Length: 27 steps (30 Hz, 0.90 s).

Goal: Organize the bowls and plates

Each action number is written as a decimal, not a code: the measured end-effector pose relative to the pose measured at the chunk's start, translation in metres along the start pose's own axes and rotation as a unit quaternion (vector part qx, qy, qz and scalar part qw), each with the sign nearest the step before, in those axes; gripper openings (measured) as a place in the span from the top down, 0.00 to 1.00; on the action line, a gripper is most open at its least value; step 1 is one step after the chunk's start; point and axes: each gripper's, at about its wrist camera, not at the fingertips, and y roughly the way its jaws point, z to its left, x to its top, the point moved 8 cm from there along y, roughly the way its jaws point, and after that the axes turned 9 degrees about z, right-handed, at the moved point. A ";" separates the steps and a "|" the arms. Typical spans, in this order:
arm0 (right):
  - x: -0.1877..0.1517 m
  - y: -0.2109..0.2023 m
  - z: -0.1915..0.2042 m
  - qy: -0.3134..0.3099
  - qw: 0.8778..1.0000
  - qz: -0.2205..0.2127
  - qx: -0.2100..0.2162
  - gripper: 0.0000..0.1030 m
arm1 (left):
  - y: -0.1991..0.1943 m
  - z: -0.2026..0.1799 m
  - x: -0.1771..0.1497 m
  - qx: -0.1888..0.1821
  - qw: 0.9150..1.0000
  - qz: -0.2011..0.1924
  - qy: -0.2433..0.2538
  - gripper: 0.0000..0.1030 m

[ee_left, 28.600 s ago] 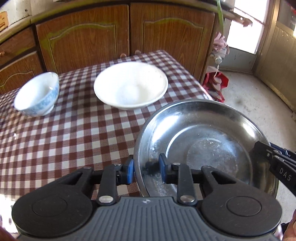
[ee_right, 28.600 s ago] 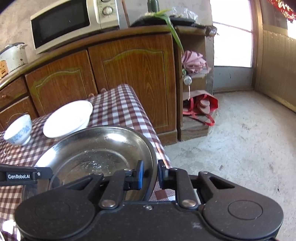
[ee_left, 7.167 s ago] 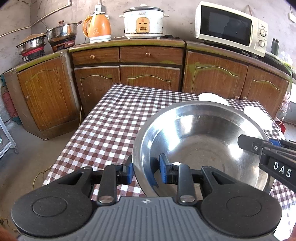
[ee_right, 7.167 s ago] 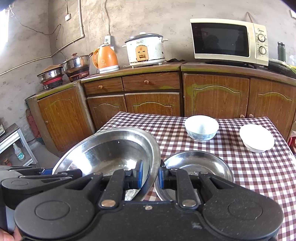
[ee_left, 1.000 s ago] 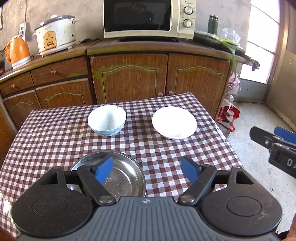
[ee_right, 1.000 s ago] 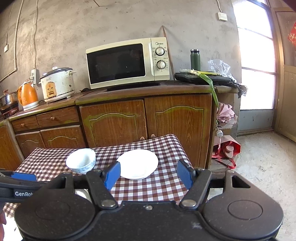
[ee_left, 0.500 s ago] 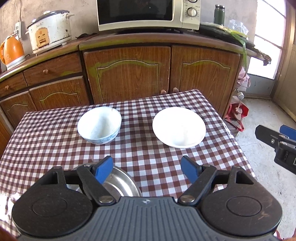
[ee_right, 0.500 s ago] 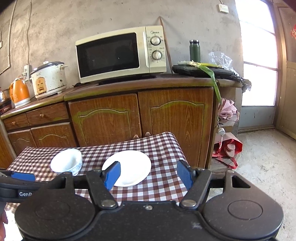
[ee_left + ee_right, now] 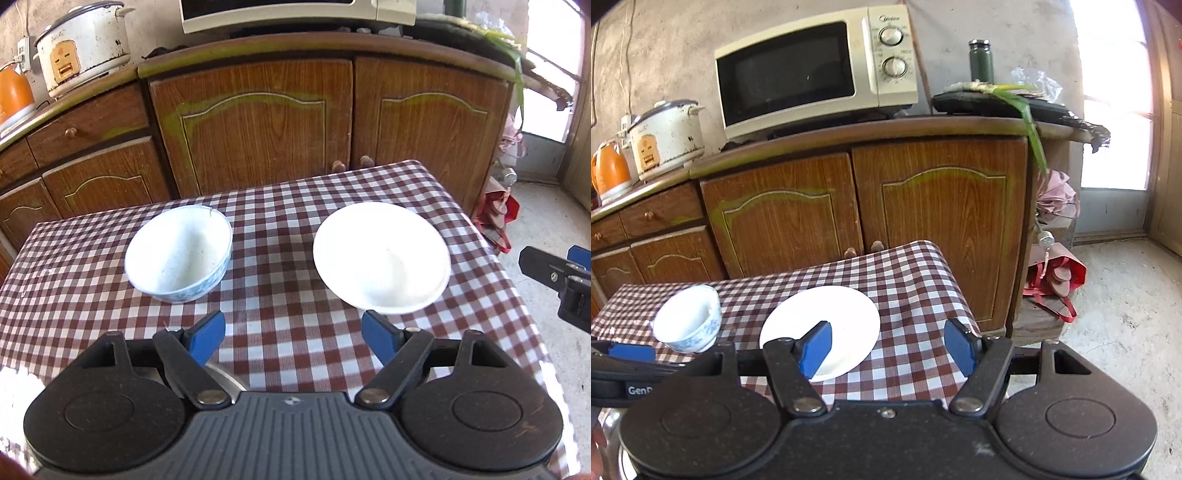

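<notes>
On the checked tablecloth a white bowl with blue pattern [image 9: 179,254] stands at the left and a shallow white plate [image 9: 380,256] at the right. My left gripper [image 9: 293,338] hovers open in front of both, nothing between its blue pads. A sliver of a steel plate's rim [image 9: 221,376] shows under its left finger. In the right wrist view my right gripper [image 9: 888,347] is open, its left pad in front of the white plate [image 9: 827,315]; the patterned bowl [image 9: 689,319] stands further left. The right gripper's fingers [image 9: 554,273] show off the table's right edge.
The table [image 9: 280,221] stands close to wooden cabinets [image 9: 258,122] bearing a microwave [image 9: 816,70], a rice cooker [image 9: 666,133] and an orange kettle [image 9: 609,170]. A red bag [image 9: 1056,280] lies on the concrete floor right of the table, by a bright doorway.
Both grippers have moved forward and lower toward the bowl and white plate, which now look larger. The steel plate has slipped almost out of the left view. Jaws stayed open.
</notes>
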 end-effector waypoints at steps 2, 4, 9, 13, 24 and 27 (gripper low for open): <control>0.001 0.014 0.001 -0.002 1.000 0.007 -0.002 0.23 | 0.009 0.000 0.004 0.000 1.000 0.004 0.000 0.19; 0.000 0.029 0.001 0.000 1.000 0.016 -0.002 0.23 | 0.018 0.000 0.007 0.005 1.000 0.005 0.003 0.19; -0.002 0.064 0.000 0.009 0.999 0.038 -0.005 0.23 | 0.040 0.003 0.015 0.001 1.000 0.015 -0.011 0.19; -0.005 0.086 0.001 0.021 0.998 0.053 -0.001 0.23 | 0.056 0.003 0.020 0.000 1.000 0.021 -0.014 0.19; -0.008 0.137 0.006 0.028 0.997 0.076 0.002 0.23 | 0.092 0.002 0.041 -0.013 1.000 0.015 -0.021 0.24; -0.009 0.148 0.008 0.031 0.996 0.080 0.001 0.23 | 0.102 0.002 0.046 -0.027 0.999 0.019 -0.024 0.26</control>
